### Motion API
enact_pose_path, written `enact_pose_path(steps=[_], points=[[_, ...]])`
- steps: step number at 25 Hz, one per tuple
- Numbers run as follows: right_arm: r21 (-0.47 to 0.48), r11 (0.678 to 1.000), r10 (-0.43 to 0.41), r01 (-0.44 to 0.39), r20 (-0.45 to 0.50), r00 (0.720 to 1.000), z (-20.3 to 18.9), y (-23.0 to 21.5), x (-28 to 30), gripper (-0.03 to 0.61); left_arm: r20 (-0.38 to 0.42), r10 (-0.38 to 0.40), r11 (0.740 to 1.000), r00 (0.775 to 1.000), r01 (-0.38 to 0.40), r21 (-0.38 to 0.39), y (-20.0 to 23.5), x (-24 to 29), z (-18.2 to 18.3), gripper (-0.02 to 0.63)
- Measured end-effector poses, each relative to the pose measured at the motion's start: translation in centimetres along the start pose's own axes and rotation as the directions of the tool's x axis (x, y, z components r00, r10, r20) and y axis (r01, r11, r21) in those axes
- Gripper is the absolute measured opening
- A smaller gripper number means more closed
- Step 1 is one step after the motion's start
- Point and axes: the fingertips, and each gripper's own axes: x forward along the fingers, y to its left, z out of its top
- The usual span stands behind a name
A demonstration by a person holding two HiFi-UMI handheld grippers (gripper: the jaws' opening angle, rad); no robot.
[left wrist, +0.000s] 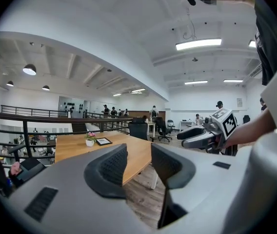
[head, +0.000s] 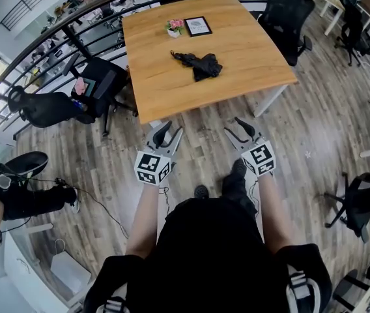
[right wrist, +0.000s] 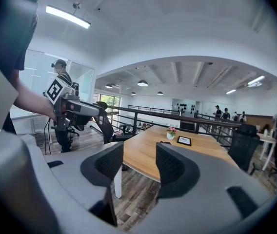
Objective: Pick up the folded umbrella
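**Left gripper** (head: 172, 130) (L) and **right gripper** (head: 235, 126) (R): grey two-jaw tools held side by side, tips aimed at the near edge of the rectangular light-wood table (head: 250, 51), short of it and not over it.

**L state.** In left gripper view the left gripper (left wrist: 138, 152) has its ribbed black pads parted by a moderate gap. Nothing sits between them; only table edge and plank floor (left wrist: 143, 199) show through.

**R state.** In right gripper view the right gripper (right wrist: 139, 152) is likewise part-open and empty. Neither tool touches anything.

**Task obj.** Folded black umbrella (head: 199, 64) lies flat and crumpled near mid-table. It is ahead of both tools, approx. on the line between them and well beyond the tips.

**Other items.**
- Past the umbrella, at the far table edge, is a small white pot of pink flowers (head: 174, 27).
- Just beside the pot on its R side is a black-framed picture (head: 198, 26).
- A black mesh office chair (head: 288, 8) stands ahead-right of R, at the far right corner.
- A second black office chair (head: 100, 83) stands ahead-left of L.
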Motion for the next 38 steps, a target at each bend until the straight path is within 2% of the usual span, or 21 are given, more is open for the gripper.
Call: enact_pose_path(steps=[3,6,21,31,38], points=[[0.012,1.0,-0.011,0.011,0.012,1.0,0.1,-0.1,0.3,0.302,-0.012,0.003,1.0,1.0,-0.003,-0.004,0.3,0.1,-0.3,0.209],[0.014,1.0,-0.015,0.014,0.011,1.0,0.0,-0.2,0.3,0.328,-0.025,-0.002,1.0,1.0,0.001,-0.024,0.4,0.2,-0.7,0.238],[0.03,0.998,-0.054,0.054,-0.007,0.999,-0.7,-1.2,0.0,0.333,-0.045,-0.04,0.999,0.998,0.04,-0.017,0.3,1.6,-1.2,0.253],[0.047,0.997,-0.054,0.054,0.007,0.998,-0.8,-4.6,2.5,0.333,-0.056,-0.027,1.0,0.998,0.027,0.001,1.9,4.5,-1.1,0.253],[0.062,0.998,-0.028,0.028,0.001,1.0,-1.0,-7.3,4.4,0.33,-0.084,-0.01,1.0,0.996,0.009,-0.015,3.3,7.3,-1.5,0.253]])
